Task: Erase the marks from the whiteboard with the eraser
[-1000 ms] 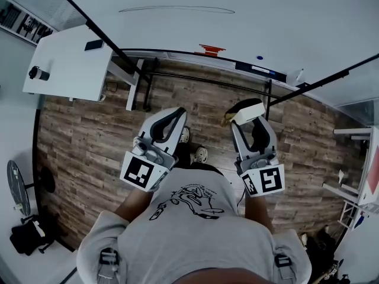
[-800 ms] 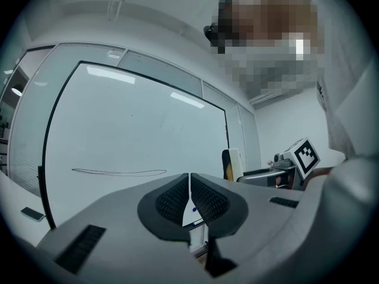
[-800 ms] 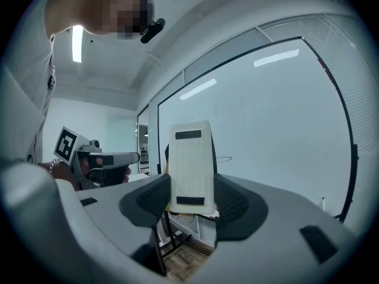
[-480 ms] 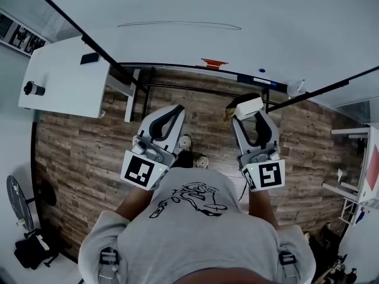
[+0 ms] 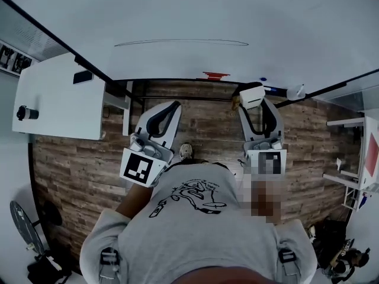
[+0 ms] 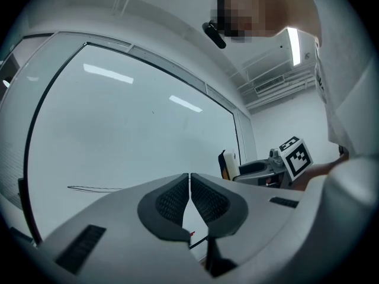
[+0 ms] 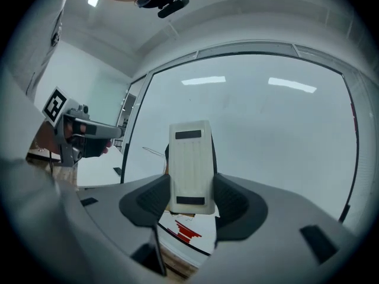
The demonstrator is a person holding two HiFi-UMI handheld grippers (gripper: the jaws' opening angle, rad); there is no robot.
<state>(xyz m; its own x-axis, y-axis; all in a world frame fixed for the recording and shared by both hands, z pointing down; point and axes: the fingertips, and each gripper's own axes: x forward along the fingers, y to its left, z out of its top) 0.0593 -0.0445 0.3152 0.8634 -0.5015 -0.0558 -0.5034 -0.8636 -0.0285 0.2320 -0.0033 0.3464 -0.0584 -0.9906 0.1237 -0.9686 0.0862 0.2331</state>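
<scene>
Two tools are held up toward the whiteboard. The right hand-held gripper is clenched on the white eraser, which stands upright between its jaws near the board's lower edge, to the right of a red mark; whether the eraser touches the board cannot be told. The left hand-held gripper is clenched on nothing, its pads meeting. A thin dark line runs across the board higher up. A white counter stands at the left on the wood floor
</scene>
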